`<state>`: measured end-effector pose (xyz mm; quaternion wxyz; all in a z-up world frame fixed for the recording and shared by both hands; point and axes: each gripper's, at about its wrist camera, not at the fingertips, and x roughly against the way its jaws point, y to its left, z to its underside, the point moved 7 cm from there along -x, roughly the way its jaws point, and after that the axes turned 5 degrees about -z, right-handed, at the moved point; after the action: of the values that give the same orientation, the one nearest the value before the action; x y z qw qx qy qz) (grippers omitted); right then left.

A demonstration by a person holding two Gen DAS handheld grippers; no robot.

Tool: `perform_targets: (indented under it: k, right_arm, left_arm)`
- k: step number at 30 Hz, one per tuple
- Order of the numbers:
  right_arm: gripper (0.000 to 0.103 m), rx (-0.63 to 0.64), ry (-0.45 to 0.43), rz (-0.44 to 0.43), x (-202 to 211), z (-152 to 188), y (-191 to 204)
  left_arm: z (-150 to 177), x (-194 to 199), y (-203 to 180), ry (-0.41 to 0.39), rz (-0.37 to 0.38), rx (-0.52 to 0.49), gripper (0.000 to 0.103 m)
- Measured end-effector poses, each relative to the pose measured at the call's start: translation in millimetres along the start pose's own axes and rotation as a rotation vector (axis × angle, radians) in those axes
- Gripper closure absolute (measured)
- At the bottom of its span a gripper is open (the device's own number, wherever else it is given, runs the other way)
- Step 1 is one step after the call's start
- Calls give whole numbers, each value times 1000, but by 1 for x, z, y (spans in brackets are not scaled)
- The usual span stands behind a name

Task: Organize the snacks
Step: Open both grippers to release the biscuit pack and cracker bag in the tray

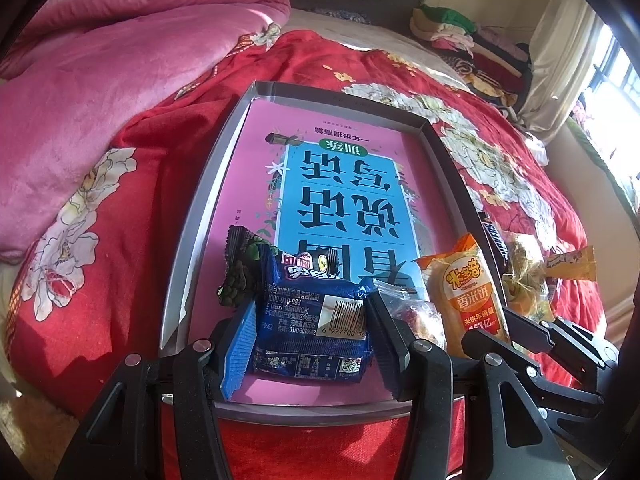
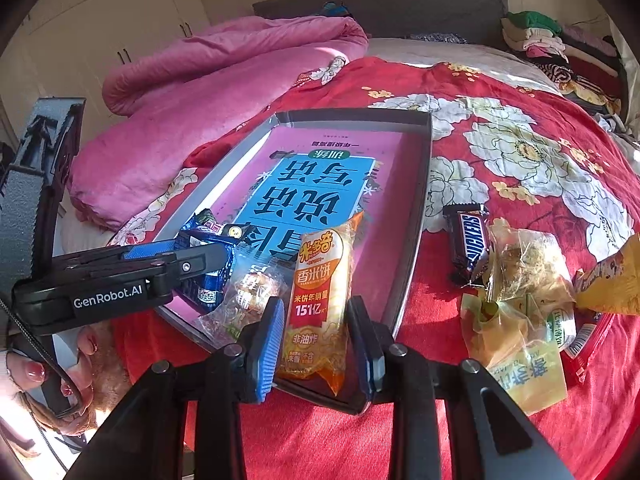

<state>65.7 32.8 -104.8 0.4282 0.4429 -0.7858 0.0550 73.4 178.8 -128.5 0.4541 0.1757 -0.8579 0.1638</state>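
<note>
A grey shallow tray [image 1: 208, 200] [image 2: 416, 216] lined with a pink and blue book cover lies on the red flowered bedspread. My left gripper [image 1: 310, 340] [image 2: 208, 258] is shut on a blue snack packet [image 1: 312, 312] [image 2: 206, 284], over the tray's near end. My right gripper [image 2: 316, 346] [image 1: 506, 328] is shut on an orange rice cracker packet [image 2: 320, 292] [image 1: 464, 292], which stands over the tray's near right corner. A dark green packet [image 1: 240, 272] and a clear-wrapped snack [image 1: 416, 316] [image 2: 248, 292] lie in the tray near both packets.
Right of the tray on the bedspread lie a Snickers bar [image 2: 470, 240], yellow crinkled packets [image 2: 520, 300] and an orange packet [image 2: 612, 276]. A pink blanket [image 1: 120, 60] is heaped at the left. Folded clothes [image 1: 452, 28] sit at the back. A hand [image 2: 36, 372] holds the left gripper.
</note>
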Motion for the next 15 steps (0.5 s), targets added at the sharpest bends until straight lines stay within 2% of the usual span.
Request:
perform_targets:
  k: [15]
  right_arm:
    - [61, 2, -47, -3, 14, -6, 1]
  left_arm:
    - [-3, 8, -1, -31, 1, -7, 47]
